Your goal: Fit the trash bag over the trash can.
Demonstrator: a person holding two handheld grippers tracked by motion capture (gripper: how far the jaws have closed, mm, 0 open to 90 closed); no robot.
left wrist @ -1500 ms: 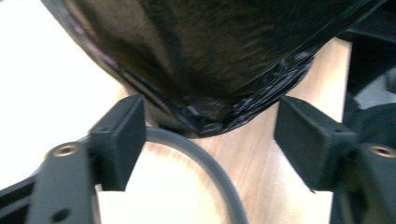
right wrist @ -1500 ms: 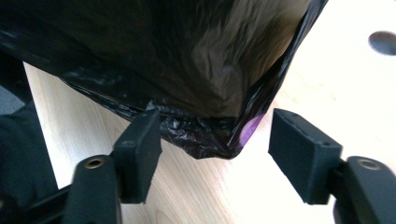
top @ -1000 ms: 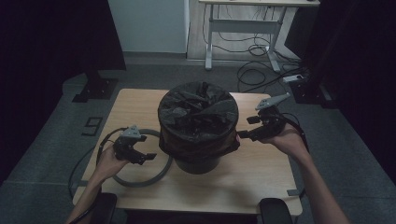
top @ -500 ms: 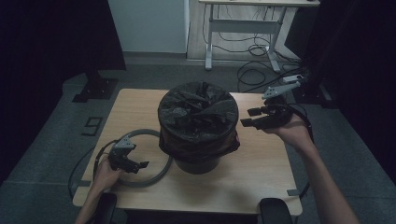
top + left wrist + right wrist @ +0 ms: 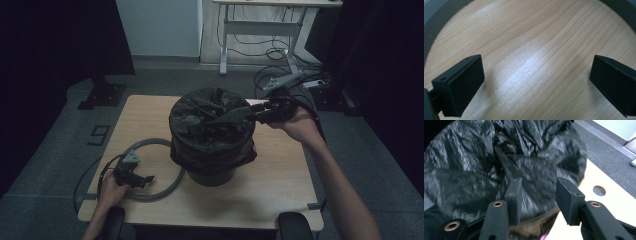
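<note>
A dark bin (image 5: 212, 175) lined with a crumpled black bag (image 5: 200, 120) stands mid-table. My right gripper (image 5: 250, 111) reaches over the bin's right rim, pointing left. In the right gripper view its jaws (image 5: 539, 187) stand partly apart and have just been closing. Blurred bag film (image 5: 474, 170) shows in the gap between them, and the pads do not press it. A grey ring (image 5: 165, 145) lies flat to the left of the bin. My left gripper (image 5: 145, 179) hangs low over the ring's near-left part. Its jaws (image 5: 536, 75) are open wide over bare wood, with the ring (image 5: 429, 25) curving around.
The wooden table (image 5: 280, 175) has bare room to the right of and in front of the bin, and a round hole (image 5: 599, 190) near its right side. A cable (image 5: 87, 175) trails off the left edge. Desk legs and cables (image 5: 270, 75) stand on the floor behind.
The left gripper sank from beside the bin toward the near-left, down over the ring. The right gripper rose from the bin's right side and moved over its rim, its jaws narrowing.
</note>
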